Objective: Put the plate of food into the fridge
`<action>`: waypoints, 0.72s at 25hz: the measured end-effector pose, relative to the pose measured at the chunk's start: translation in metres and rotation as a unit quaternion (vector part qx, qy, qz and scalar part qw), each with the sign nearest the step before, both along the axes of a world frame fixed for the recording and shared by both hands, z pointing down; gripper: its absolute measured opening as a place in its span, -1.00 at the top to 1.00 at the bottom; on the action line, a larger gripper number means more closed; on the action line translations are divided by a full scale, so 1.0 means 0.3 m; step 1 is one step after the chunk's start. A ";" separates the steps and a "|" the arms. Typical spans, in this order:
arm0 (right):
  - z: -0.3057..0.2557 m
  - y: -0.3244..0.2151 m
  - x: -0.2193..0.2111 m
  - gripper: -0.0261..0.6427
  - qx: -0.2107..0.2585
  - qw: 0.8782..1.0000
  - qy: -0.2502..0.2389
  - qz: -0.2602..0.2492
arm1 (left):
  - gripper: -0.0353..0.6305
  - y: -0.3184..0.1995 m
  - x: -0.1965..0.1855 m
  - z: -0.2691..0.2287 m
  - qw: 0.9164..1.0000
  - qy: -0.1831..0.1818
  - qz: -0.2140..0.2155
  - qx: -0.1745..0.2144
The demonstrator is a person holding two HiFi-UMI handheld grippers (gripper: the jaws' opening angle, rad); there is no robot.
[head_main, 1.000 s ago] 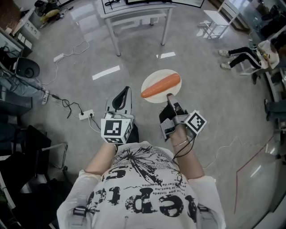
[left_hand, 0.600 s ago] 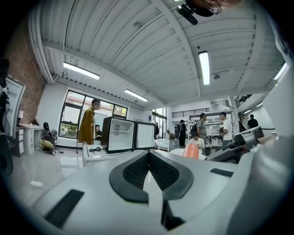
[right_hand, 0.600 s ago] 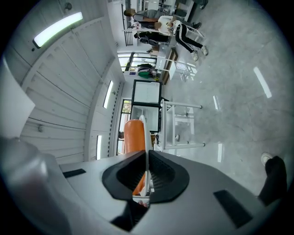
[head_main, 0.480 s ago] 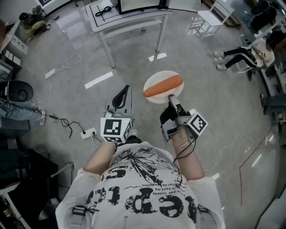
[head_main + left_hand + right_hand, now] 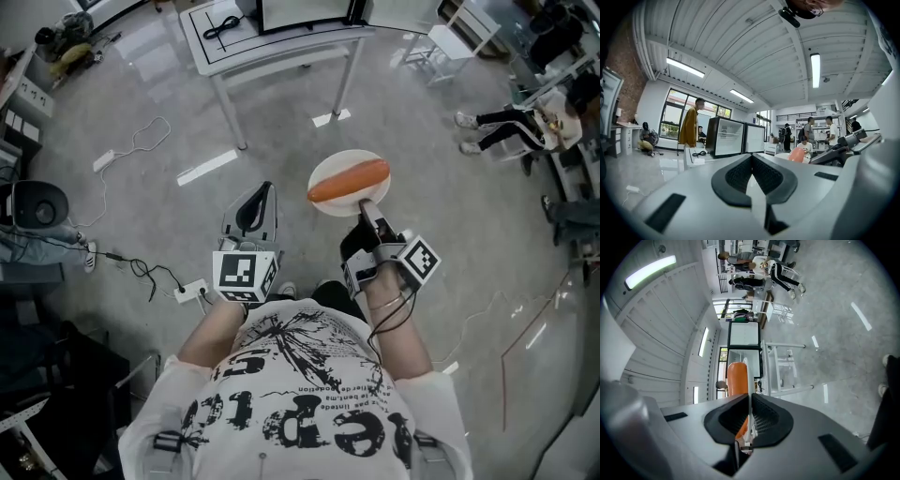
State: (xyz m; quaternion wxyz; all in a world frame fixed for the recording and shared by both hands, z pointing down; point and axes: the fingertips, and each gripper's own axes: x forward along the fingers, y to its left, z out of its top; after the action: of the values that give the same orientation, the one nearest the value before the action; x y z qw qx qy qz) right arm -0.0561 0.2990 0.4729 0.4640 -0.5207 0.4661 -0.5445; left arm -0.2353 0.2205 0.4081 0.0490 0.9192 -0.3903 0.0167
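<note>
Carrying the plate (image 5: pixel 349 157) (carrot (image 5: pixel 347 181) aboard) over open floor, rim pinched by the right hand-held gripper (image 5: pixel 365 203); next, the fridge (image 5: pixel 727 137) door probably needs the closed, empty left hand-held gripper (image 5: pixel 266 188)

My left gripper (image 5: pixel 255 202) points out level in front of my chest, its jaws pressed together with nothing between them. My right gripper (image 5: pixel 367 204) reaches forward beside it, rolled onto its side, jaws pinched on the near rim of the plate (image 5: pixel 336 165).
</note>
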 end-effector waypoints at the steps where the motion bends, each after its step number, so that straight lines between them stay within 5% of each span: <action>1: 0.012 0.003 0.003 0.87 -0.001 1.000 0.001 0.001 | 0.87 0.006 0.004 0.013 1.000 0.000 -0.001 -0.003; 6: 0.057 -0.021 0.045 0.87 -0.002 1.000 -0.014 -0.005 | 0.87 0.015 0.059 0.046 1.000 -0.006 -0.008 -0.002; 13: 0.043 -0.329 0.369 0.87 -0.011 0.998 -0.019 -0.051 | 0.87 -0.250 0.395 0.019 0.999 -0.017 -0.036 -0.011; 18: 0.087 -0.339 0.391 0.87 -0.006 0.998 -0.018 -0.064 | 0.87 -0.247 0.406 0.043 0.998 -0.009 -0.054 0.004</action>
State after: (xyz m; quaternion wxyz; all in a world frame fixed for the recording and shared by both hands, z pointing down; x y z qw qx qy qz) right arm 0.0613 0.1972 0.4989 0.4338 -0.4827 0.4866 -0.5849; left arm -0.1136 0.1466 0.4211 0.0430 0.8966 -0.4403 0.0207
